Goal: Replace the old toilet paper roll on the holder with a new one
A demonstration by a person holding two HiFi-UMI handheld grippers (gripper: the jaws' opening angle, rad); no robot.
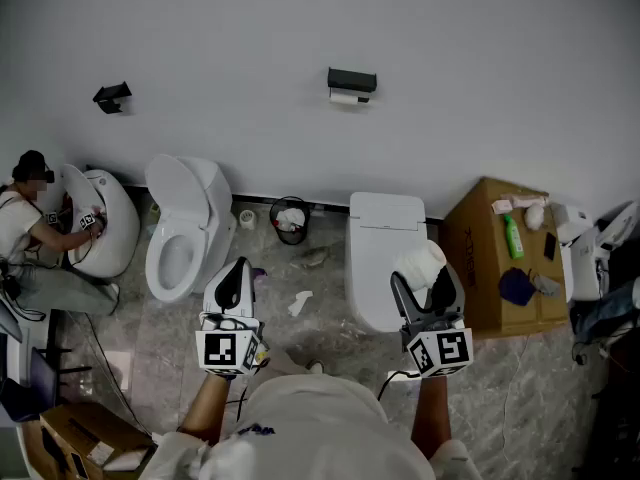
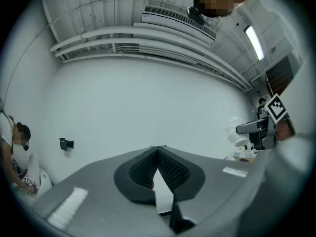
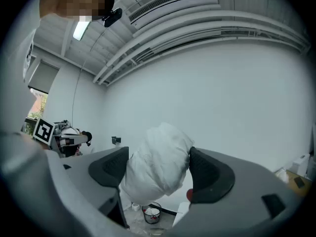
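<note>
The black paper holder [image 1: 351, 85] hangs on the white wall with a small white roll in it. My right gripper [image 1: 425, 273] points level at the wall, its pads pressed on both sides of a crumpled white toilet paper roll [image 1: 420, 264]. In the right gripper view the roll [image 3: 158, 164] fills the gap in the right gripper [image 3: 159, 168]. My left gripper [image 1: 233, 273] is level too, jaws shut with nothing in them; in its own view the left gripper [image 2: 158, 154] shows its pads meeting, and the right gripper's roll [image 2: 237, 132] shows at far right.
Below the wall stand an open toilet [image 1: 185, 228], a closed toilet [image 1: 385, 253] and a small bin [image 1: 290, 218]. A brown cabinet [image 1: 490, 268] with a green bottle [image 1: 513, 236] is at right. A second black bracket [image 1: 112, 96] is at left. A person [image 1: 30, 233] crouches at another toilet.
</note>
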